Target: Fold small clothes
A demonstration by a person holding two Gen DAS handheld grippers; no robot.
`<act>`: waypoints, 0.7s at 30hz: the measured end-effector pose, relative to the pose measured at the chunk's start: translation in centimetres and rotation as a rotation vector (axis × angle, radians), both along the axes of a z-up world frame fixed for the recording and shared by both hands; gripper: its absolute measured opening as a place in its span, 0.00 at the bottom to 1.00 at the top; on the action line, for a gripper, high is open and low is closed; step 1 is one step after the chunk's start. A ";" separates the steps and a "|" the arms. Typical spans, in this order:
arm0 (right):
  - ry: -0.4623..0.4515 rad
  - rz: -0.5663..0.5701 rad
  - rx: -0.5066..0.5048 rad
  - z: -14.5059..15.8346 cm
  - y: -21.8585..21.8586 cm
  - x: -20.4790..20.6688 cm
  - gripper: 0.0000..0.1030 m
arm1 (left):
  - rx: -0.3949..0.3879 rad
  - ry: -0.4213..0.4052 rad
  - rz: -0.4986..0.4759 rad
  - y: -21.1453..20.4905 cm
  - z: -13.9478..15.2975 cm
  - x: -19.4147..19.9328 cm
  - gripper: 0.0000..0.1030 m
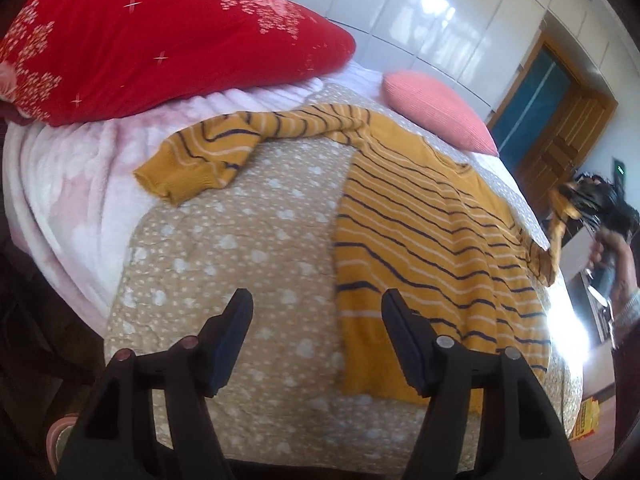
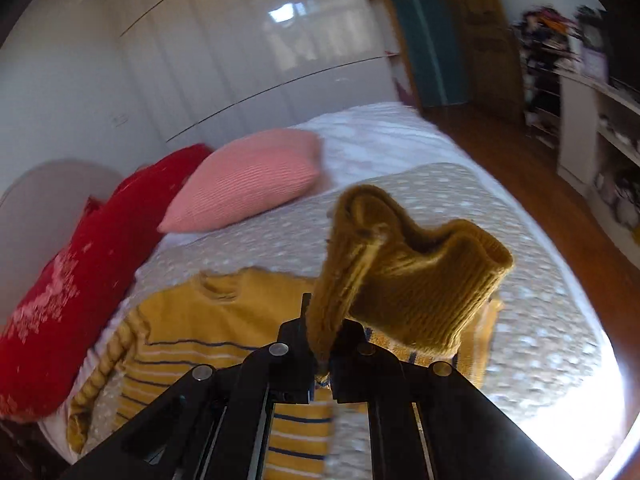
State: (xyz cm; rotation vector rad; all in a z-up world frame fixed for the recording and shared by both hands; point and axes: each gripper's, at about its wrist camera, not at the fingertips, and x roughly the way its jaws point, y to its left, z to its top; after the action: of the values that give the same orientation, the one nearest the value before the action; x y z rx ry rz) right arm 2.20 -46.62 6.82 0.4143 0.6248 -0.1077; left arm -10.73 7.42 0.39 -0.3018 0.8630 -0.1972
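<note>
A mustard sweater (image 1: pixel 432 240) with navy and white stripes lies flat on the beige dotted quilt (image 1: pixel 240 240). One sleeve (image 1: pixel 200 160) stretches out to the left with its cuff near the pink blanket. My left gripper (image 1: pixel 316 304) is open above the quilt, its right finger beside the sweater's hem edge, and nothing is between the fingers. My right gripper (image 2: pixel 326 340) is shut on the other sleeve's cuff (image 2: pixel 412 280), held up off the bed over the sweater body (image 2: pixel 192 328). In the left wrist view this right gripper (image 1: pixel 568 196) appears blurred at the far right with the lifted sleeve.
A red pillow (image 1: pixel 160 40) and a pink pillow (image 1: pixel 436 112) lie at the head of the bed, with a pink fleece blanket (image 1: pixel 72 184) to the left. White wardrobes (image 1: pixel 440 20) stand behind. Wood floor (image 2: pixel 500 152) and shelves (image 2: pixel 592 120) are past the bed's far side.
</note>
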 end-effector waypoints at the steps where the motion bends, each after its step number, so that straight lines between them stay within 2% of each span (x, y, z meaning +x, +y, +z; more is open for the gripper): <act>1: 0.013 0.051 -0.010 -0.4 2.8 2.0 0.06 | -0.001 0.001 0.012 0.7 -0.2 -0.1 0.64; 6: 0.130 0.282 -0.071 -5.8 17.0 11.6 0.06 | 0.004 0.015 0.057 3.3 -1.1 -0.2 0.65; 9: 0.208 0.360 -0.156 -9.8 22.5 14.2 0.06 | 0.009 0.020 0.076 4.6 -1.8 -0.4 0.65; 11: 0.252 0.409 -0.194 -11.9 25.0 15.2 0.09 | 0.005 0.027 0.090 5.4 -2.2 -0.5 0.65; 12: 0.265 0.419 -0.237 -12.5 26.2 15.4 0.16 | -0.001 0.033 0.095 5.7 -2.5 -0.4 0.65; 13: 0.258 0.432 -0.276 -12.8 27.0 15.3 0.28 | -0.008 0.039 0.100 6.0 -2.7 -0.3 0.65; 14: 0.247 0.460 -0.313 -12.9 28.0 15.2 0.36 | -0.018 0.046 0.103 6.3 -3.0 -0.2 0.65; 15: 0.241 0.500 -0.339 -12.9 28.9 15.0 0.49 | -0.025 0.051 0.104 6.4 -3.2 -0.2 0.65; 16: 0.237 0.536 -0.351 -12.7 29.6 14.8 0.57 | -0.032 0.056 0.107 6.5 -3.5 -0.1 0.65; 19: 0.208 0.640 -0.356 -11.6 31.3 13.6 0.59 | -0.039 0.059 0.108 6.3 -3.6 -0.3 0.65; 21: 0.171 0.679 -0.275 -10.0 30.9 12.7 0.59 | -0.038 0.054 0.109 6.2 -3.5 -0.5 0.65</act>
State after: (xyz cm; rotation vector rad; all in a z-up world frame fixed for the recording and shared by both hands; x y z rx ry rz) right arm 14.90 -15.67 -3.16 -0.0876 0.8769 0.4193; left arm -11.21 13.63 -3.09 -0.3903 0.8943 -0.1053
